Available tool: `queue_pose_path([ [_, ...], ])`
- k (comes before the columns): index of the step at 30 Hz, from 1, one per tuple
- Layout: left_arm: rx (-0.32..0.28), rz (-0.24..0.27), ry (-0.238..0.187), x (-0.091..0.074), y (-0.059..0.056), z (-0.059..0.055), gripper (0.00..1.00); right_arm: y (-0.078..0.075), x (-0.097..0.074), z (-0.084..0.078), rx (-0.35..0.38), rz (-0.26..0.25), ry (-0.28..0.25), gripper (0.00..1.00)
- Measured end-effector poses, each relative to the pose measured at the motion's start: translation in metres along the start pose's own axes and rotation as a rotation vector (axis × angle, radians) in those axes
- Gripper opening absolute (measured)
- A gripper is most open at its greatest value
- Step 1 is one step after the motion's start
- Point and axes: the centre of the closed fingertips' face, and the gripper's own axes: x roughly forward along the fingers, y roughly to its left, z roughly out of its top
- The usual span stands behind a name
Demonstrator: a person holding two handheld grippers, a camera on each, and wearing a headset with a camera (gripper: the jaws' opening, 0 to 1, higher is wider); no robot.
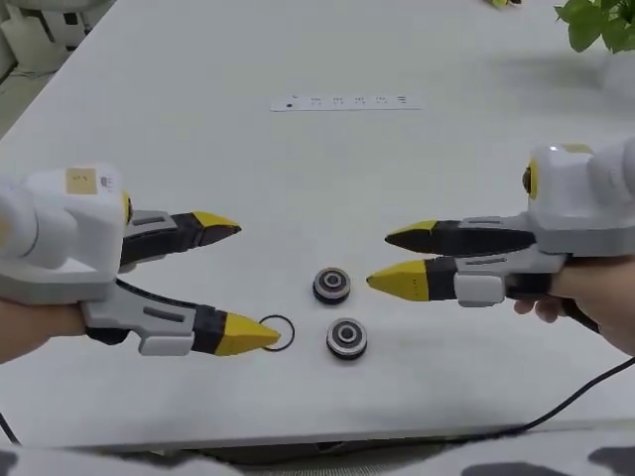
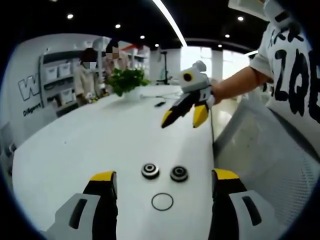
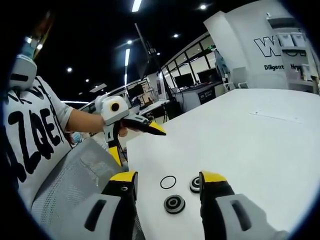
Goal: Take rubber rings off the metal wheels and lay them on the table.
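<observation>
Two small metal wheels, each with a dark band around its rim, lie side by side on the white table point(image 1: 198, 119): one wheel point(image 1: 331, 285) farther from me, the other wheel point(image 1: 346, 338) nearer. A loose black rubber ring point(image 1: 278, 332) lies flat just left of the nearer wheel, beside the lower tip of my left gripper point(image 1: 248, 283), which is open wide and empty. My right gripper point(image 1: 382, 260) hovers open and empty right of the wheels. In the left gripper view, the ring point(image 2: 162, 202) lies ahead of the open jaws, with the wheels point(image 2: 150, 171) point(image 2: 179, 173) beyond.
A white printed strip point(image 1: 345, 102) lies farther back on the table. A green plant point(image 1: 595, 25) stands at the far right corner. A black cable point(image 1: 580, 395) trails off the front right edge. The table's front edge is close below the wheels.
</observation>
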Motion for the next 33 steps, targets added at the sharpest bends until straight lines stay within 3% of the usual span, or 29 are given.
queue_pose_path([
  [20, -0.004, -0.012, -0.003, 0.005, -0.001, 0.004, 0.77, 0.000, -0.012, -0.007, -0.017, -0.014, 0.009, 0.50],
  [33, -0.004, -0.029, -0.005, 0.013, -0.006, 0.004, 0.74, -0.002, -0.010, -0.021, -0.051, -0.025, 0.049, 0.50],
])
